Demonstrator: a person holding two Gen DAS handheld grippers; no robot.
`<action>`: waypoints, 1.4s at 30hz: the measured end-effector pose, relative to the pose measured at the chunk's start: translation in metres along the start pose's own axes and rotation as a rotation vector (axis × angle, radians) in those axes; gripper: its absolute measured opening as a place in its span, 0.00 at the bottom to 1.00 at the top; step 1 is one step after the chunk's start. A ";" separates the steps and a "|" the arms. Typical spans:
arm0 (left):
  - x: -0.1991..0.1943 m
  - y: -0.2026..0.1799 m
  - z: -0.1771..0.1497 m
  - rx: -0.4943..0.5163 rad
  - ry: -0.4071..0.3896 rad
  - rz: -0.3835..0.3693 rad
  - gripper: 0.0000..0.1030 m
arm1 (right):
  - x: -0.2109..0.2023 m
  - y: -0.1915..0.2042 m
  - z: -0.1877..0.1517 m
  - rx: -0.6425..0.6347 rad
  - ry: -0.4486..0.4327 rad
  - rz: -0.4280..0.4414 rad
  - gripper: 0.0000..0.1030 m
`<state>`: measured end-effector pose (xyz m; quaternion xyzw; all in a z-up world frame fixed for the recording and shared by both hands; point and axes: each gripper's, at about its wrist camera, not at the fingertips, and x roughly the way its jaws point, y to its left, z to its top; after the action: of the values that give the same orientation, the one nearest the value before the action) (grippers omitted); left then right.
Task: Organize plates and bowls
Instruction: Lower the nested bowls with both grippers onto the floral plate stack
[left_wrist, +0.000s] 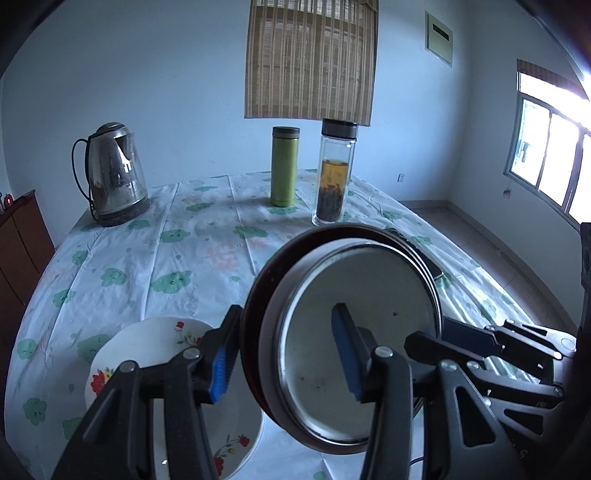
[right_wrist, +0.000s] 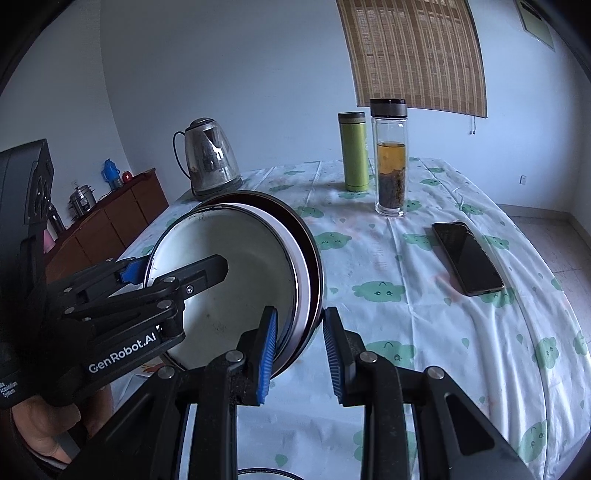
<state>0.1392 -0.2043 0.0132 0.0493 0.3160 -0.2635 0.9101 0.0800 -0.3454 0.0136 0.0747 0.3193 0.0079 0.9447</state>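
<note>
Holding a nested pair of dishes tilted above the table (left_wrist: 122, 266), I have my left gripper (left_wrist: 284, 354) clamped over their left rim and my right gripper (right_wrist: 300, 354) over the rim at the other side. The white pan (left_wrist: 369, 306) sits inside the dark bowl (left_wrist: 255, 306), and both hang clear of the cloth, so I judge the stacking of these two done and the setting down still to come. A flowered plate (left_wrist: 155, 339) lies just below my left jaw, near the table's near edge; it looks the likely place for the stack, though that is only my guess. On the far side stand a kettle (left_wrist: 114, 173), a green flask (left_wrist: 284, 166) and a glass bottle (left_wrist: 334, 173) of tea, and a phone (right_wrist: 467, 258) lies to the right, none of them mine to sort. My own frames hide much of the plate, and I cannot tell whether more dishes sit beneath or beyond it.
</note>
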 end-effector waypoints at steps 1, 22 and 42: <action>-0.001 0.002 0.000 -0.001 0.000 0.000 0.46 | 0.000 0.001 0.000 -0.002 -0.001 0.003 0.27; -0.022 0.058 -0.013 -0.060 -0.015 0.065 0.46 | 0.006 0.059 0.011 -0.099 -0.010 0.086 0.27; -0.028 0.104 -0.020 -0.143 -0.029 0.101 0.46 | 0.028 0.101 0.007 -0.167 0.041 0.139 0.27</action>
<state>0.1632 -0.0972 0.0061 -0.0036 0.3178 -0.1946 0.9280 0.1098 -0.2447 0.0171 0.0175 0.3310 0.1016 0.9380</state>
